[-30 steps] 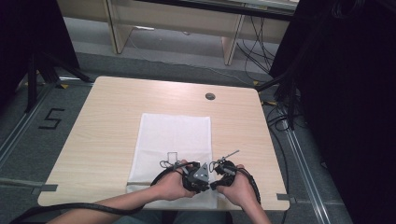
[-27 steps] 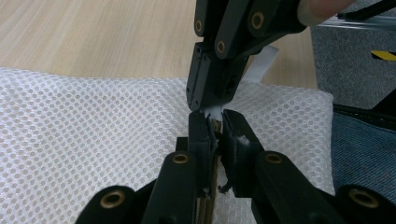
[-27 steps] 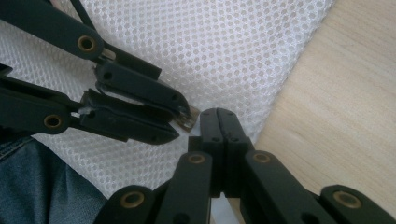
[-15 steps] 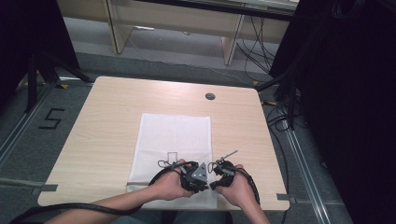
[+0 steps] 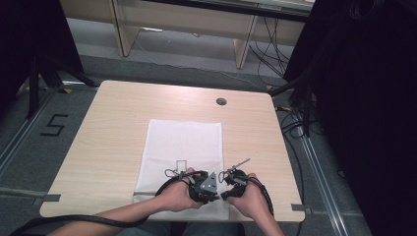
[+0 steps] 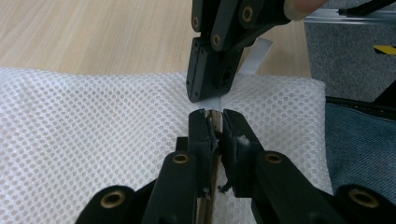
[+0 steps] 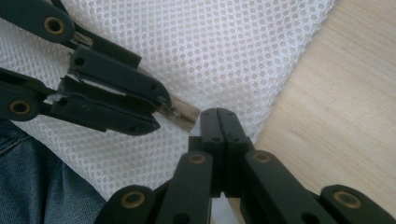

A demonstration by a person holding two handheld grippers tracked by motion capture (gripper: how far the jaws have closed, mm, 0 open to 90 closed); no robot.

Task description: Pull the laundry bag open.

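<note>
Left gripper (image 6: 214, 122) jaws pinch zipper (image 7: 180, 110) of mesh bag (image 5: 184, 145); right gripper (image 7: 218, 122) jaws pressed together (pinched item hidden).

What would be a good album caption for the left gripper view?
Left gripper pinching a zipper strip at the edge of a white mesh bag, with the right gripper closed just ahead.

You get an evenly lit bench (image 5: 123, 132) under soft overhead light with dark, murky surroundings, while your gripper views render the white mesh (image 6: 93, 126) bright and crisp, the nearest jaw bases slightly soft.
</note>
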